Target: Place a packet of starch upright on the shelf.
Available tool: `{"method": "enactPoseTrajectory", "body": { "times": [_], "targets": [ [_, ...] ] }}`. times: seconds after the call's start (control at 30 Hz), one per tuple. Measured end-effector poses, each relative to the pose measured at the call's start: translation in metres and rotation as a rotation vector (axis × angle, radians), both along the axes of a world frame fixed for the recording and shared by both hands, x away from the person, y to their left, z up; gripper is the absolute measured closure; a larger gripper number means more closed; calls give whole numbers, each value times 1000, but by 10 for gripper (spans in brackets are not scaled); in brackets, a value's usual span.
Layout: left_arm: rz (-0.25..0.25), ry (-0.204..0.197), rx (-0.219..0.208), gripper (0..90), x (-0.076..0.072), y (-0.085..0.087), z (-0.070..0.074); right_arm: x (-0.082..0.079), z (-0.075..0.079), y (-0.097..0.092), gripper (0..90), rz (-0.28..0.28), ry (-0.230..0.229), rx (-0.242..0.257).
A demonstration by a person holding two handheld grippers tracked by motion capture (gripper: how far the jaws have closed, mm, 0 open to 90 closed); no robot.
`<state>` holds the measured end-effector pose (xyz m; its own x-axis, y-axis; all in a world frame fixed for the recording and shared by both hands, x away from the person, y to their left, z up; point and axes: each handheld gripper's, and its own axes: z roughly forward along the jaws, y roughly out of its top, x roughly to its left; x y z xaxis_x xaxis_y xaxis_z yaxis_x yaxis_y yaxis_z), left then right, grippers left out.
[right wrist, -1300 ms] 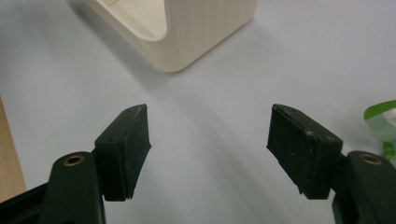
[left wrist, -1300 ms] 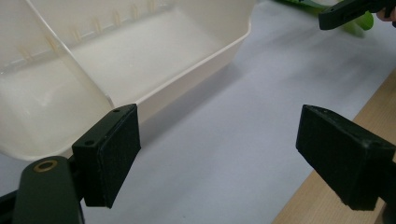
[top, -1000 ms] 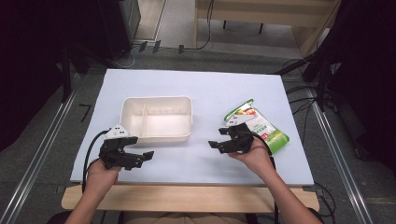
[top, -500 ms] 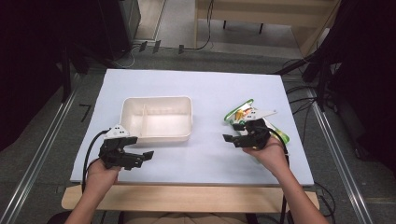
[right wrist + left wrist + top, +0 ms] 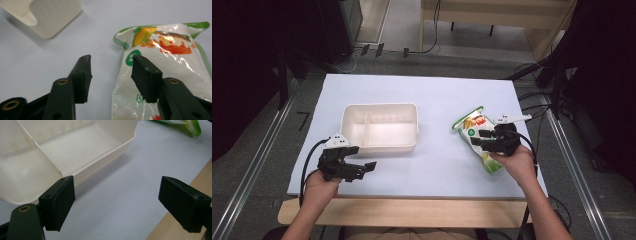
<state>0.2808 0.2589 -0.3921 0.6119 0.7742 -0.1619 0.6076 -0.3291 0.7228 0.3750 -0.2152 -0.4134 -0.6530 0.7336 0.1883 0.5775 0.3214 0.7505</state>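
Note:
A green-and-white snack bag (image 5: 472, 125) lies flat on the right of the white table sheet (image 5: 437, 100). My right gripper (image 5: 477, 139) hovers over its left edge. In the right gripper view the bag (image 5: 170, 57) sits under the right jaw and bare sheet under the left one. The right gripper (image 5: 111, 67) is open; its jaws have just been closing, and nothing is pressed between them. A cream tray (image 5: 382, 145) with a divider stands left of centre. My left gripper (image 5: 364, 159) rests open near its front left corner, jaws wide apart (image 5: 117, 195) beside the tray wall (image 5: 105, 157).
The wooden table edge (image 5: 412, 210) runs along the front, just below the left gripper. Cables (image 5: 532, 95) trail off the right side of the table. Metal rails (image 5: 257, 160) flank both sides. The tray's corner (image 5: 55, 17) appears in the right gripper view.
The right gripper has moved to the right, from the bare sheet onto the bag's left edge, and its jaws have narrowed. The left gripper has stayed put.

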Motion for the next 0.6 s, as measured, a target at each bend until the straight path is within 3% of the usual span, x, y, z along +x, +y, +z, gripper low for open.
{"method": "enactPoseTrajectory", "body": {
  "times": [0.3,0.6],
  "targets": [
    [2,-4,0,147,0,0,0,9,-5,-20,599,-53,16,-7],
    [-3,-3,5,147,0,-2,0,28,-18,-55,751,-173,53,-6]
  ]
}}
